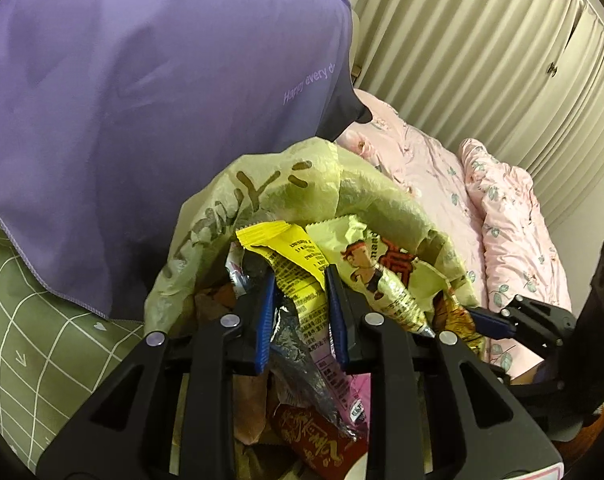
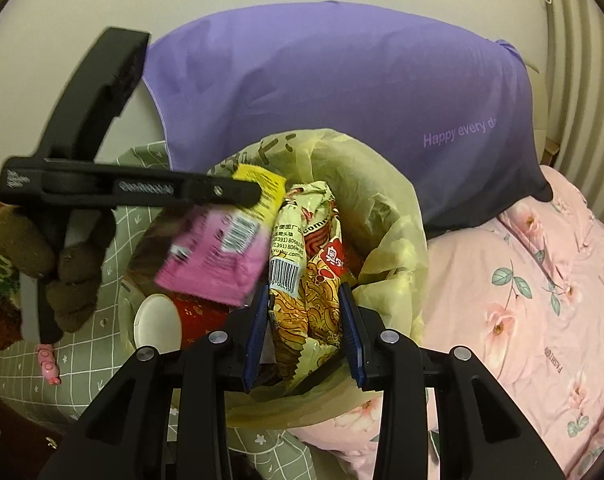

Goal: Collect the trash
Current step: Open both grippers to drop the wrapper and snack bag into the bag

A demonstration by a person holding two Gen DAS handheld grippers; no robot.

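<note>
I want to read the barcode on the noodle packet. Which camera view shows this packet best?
The right wrist view: the noodle packet stands between the right tongs, its barcode and noodle picture facing the camera. The left wrist view shows only its other end, beside the yellow wrapper in the left tongs; no barcode.

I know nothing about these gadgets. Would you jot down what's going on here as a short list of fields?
Setting: pink floral bedding beside a purple cloth
Container: bin lined with a yellowish plastic bag, full of wrappers
Left hand-held gripper: closed on a yellow-and-pink snack wrapper above the bag
Right hand-held gripper: closed on a cream noodle packet above the bag
Also in bag: red wrapper
Person: a gloved hand holds the left tool
</note>
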